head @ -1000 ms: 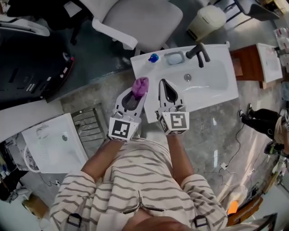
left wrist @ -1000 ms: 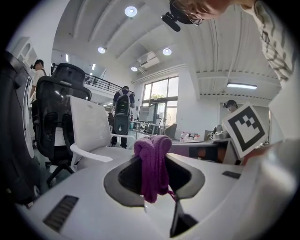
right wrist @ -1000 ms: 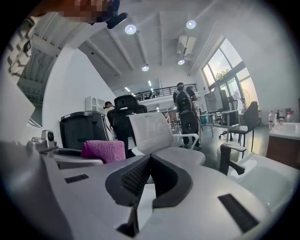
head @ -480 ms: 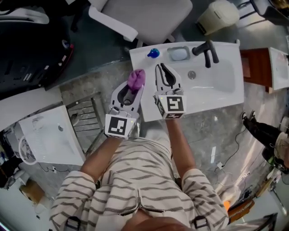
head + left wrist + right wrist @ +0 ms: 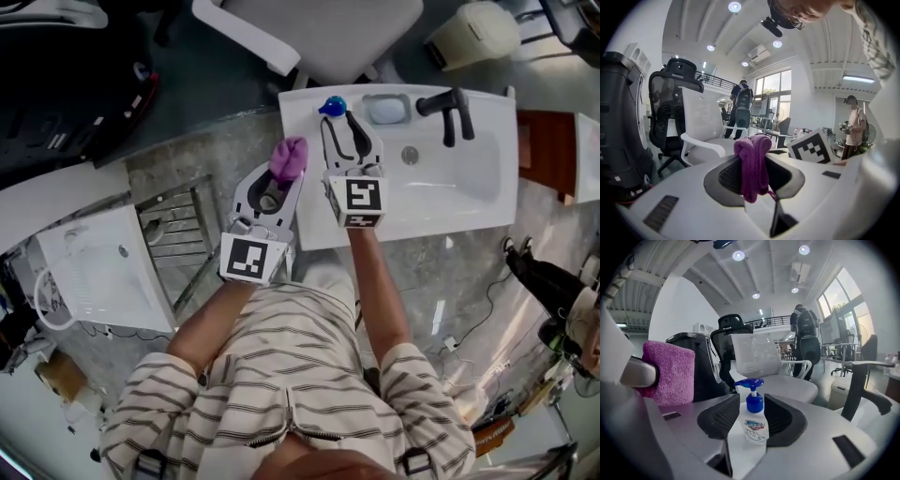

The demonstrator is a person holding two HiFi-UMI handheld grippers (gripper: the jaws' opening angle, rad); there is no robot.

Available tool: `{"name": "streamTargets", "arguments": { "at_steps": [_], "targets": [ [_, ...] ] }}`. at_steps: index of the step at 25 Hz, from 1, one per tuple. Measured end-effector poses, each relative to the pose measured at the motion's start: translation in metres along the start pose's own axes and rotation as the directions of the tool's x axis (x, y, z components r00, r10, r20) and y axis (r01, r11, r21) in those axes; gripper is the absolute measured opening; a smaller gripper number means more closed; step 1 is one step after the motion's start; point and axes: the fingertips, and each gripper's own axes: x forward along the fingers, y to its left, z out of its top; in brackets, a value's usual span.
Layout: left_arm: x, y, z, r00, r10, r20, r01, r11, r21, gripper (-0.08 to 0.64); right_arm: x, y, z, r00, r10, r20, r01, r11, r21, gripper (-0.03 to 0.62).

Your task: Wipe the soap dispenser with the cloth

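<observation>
The soap dispenser (image 5: 332,105), a white bottle with a blue pump, stands at the back left corner of the white washbasin (image 5: 469,202). My right gripper (image 5: 340,128) reaches over the basin toward it. Its jaws are opening, and in the right gripper view the dispenser (image 5: 754,425) stands between the fingertips of the right gripper (image 5: 752,400) without the pads pressing on it. My left gripper (image 5: 284,176) hovers just left of the basin, shut on a bunched purple cloth (image 5: 289,157). The cloth (image 5: 753,164) hangs down between its pads, and the cloth (image 5: 668,373) also shows at the left of the right gripper view.
A black faucet (image 5: 450,111) and a soap dish (image 5: 386,110) sit along the basin's back edge. A white office chair (image 5: 309,33) stands behind the basin. A metal rack (image 5: 178,239) and a white tray (image 5: 94,272) lie on the floor to the left.
Both grippers have moved forward toward the basin's back left corner. The right jaws, shut before, now stand spread on either side of the dispenser. The cloth stays in the left gripper.
</observation>
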Motion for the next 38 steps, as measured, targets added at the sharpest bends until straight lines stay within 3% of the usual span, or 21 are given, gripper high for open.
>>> {"name": "streamTargets", "arguments": {
  "at_steps": [5,12,23,38],
  "targets": [
    [0.002,0.006,-0.004,1.0,0.021,-0.008,-0.022,1.0,-0.005,0.116,0.011,-0.004,-0.004,1.0,-0.02,-0.003,0.02,0.999,-0.043,0.167],
    [0.0,0.008,-0.009,1.0,0.007,-0.013,-0.007,1.0,-0.005,0.117,0.022,-0.006,-0.008,1.0,-0.026,-0.011,0.026,1.0,-0.009,0.12],
    [-0.01,0.009,-0.006,1.0,-0.007,-0.008,0.007,1.0,0.0,0.117,0.006,-0.013,-0.001,0.998,-0.057,-0.01,0.058,0.998,0.01,0.133],
    [-0.038,0.001,0.023,0.998,-0.038,0.04,0.037,0.999,0.031,0.117,-0.047,0.018,0.062,1.0,-0.019,0.01,0.019,1.0,0.025,0.133]
  ]
}}
